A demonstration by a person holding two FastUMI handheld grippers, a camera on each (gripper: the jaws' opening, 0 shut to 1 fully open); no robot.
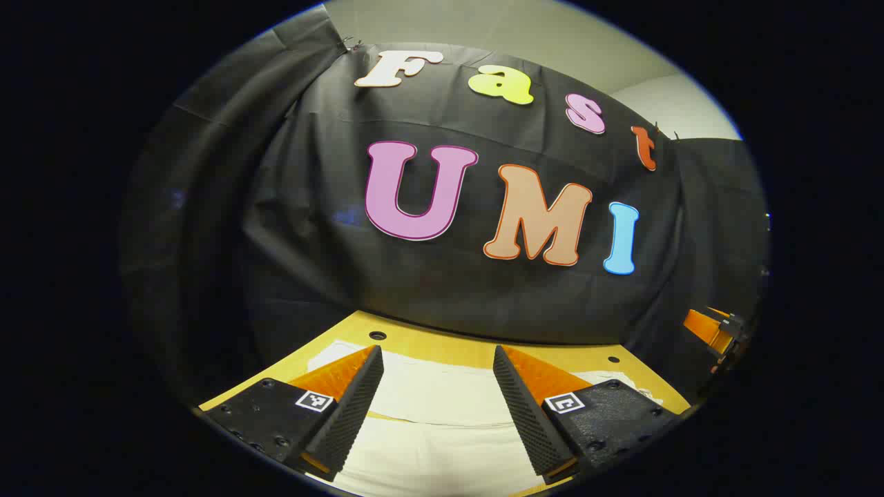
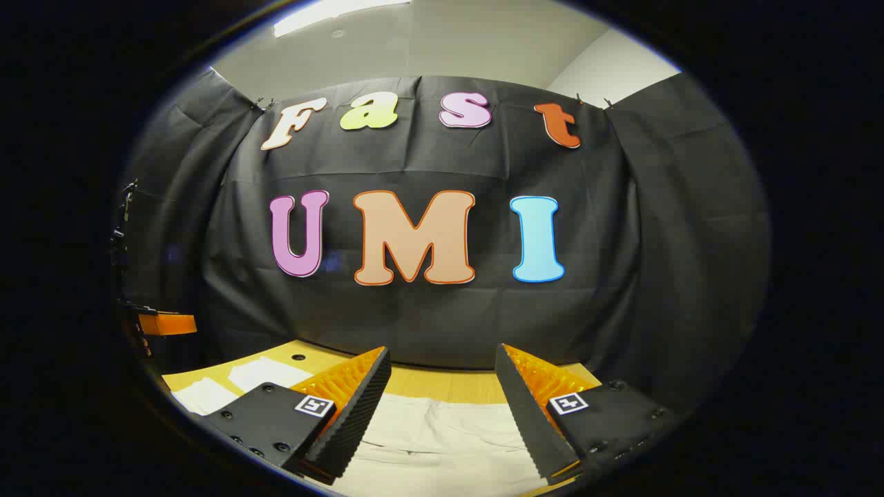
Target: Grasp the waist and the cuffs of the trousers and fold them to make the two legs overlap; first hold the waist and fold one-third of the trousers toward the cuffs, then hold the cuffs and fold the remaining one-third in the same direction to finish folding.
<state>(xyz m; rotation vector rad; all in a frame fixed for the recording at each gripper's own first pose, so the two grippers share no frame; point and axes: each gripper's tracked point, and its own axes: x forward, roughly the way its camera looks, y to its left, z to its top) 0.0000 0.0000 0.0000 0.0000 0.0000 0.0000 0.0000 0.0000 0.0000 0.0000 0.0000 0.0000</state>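
Nearest the lens in the left gripper view, the left gripper (image 1: 436,407) was seen with its jaws spread wide and nothing held between them; pale cloth filled the gap below. The trousers (image 1: 442,428) lay flat on the desk (image 1: 442,345), directly under and just ahead of these jaws, with a seam or folded edge running crosswise between the two fingers. In the right gripper view, the right gripper (image 2: 442,414) was likewise held with its jaws wide apart and empty, and the trousers (image 2: 442,435) were seen beneath it, creased, with what looked like a pocket or waist detail near the gap; which end of the garment this was could not be told for certain.

The long axis of the garment was judged to run from side to side across the desk, roughly along the line joining the two grippers, since cloth was seen under each and a further patch of it reached toward the far left of the right gripper view. The other gripper (image 1: 711,330) was glimpsed at the right edge of the left gripper view, well apart. Each gripper was thus judged to be poised above its own end of the trousers, neither touching the cloth. A downward approach onto the near edge was judged to be what a first grasp would call for.
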